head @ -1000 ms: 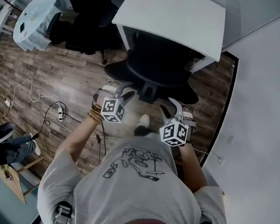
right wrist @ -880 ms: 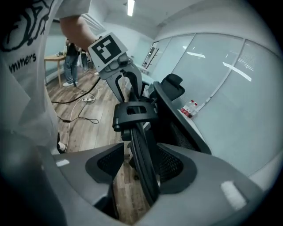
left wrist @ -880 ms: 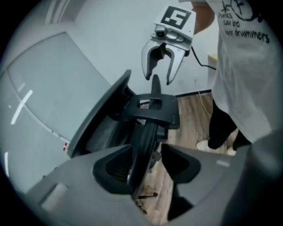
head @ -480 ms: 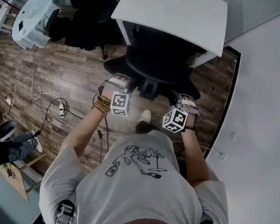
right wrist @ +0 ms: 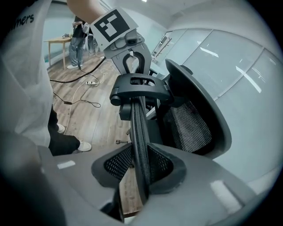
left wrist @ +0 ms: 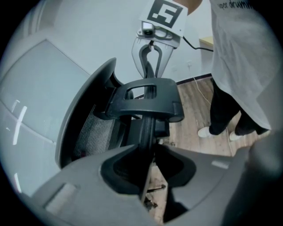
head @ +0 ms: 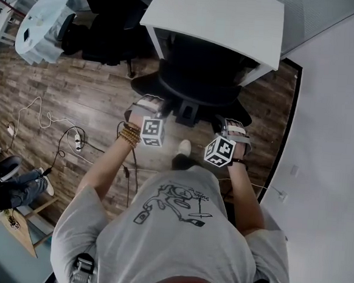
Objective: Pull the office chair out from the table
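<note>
Closing further, both hand-held grippers (left wrist: 150, 164) (right wrist: 139, 176) pinch the chair back (right wrist: 138, 123) — head view hides contact.

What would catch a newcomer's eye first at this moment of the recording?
The black office chair, tucked under the white table at the top of the head view, draws the eye first. Next come the left tool and right tool, set side by side on the thin rim of its back; their jaws have just been closing with that rim between them. Loose cables trail over the wood floor at left.
</note>
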Tool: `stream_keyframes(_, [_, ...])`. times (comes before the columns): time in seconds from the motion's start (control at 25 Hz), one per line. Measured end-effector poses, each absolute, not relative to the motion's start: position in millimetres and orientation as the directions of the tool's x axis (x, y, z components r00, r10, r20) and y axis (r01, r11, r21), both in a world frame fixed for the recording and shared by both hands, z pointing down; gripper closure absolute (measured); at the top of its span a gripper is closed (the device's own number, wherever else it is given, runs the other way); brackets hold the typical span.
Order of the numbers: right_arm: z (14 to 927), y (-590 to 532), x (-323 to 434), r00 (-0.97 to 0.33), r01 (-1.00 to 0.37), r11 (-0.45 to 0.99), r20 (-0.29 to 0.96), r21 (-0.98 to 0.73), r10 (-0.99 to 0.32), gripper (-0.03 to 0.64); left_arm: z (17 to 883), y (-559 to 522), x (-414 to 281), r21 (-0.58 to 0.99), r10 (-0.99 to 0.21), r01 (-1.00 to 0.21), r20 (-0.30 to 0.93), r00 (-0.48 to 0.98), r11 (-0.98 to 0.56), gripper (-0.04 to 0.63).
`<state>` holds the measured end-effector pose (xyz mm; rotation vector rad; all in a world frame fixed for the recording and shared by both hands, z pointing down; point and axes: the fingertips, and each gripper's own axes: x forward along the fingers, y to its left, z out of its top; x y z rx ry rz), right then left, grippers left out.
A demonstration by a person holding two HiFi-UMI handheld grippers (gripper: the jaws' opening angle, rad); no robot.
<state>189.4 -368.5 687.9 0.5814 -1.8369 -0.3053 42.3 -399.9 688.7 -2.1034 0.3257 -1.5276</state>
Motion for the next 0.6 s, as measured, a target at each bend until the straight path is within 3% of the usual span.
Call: stream_keyframes(0.6, [688, -306, 169, -0.253, -0.248, 0.844, 0.809, 0.476, -0.531, 0.505, 690, -343, 23, -0.516, -0.461, 0.096, 0.822, 0.334, -0.851, 0.482])
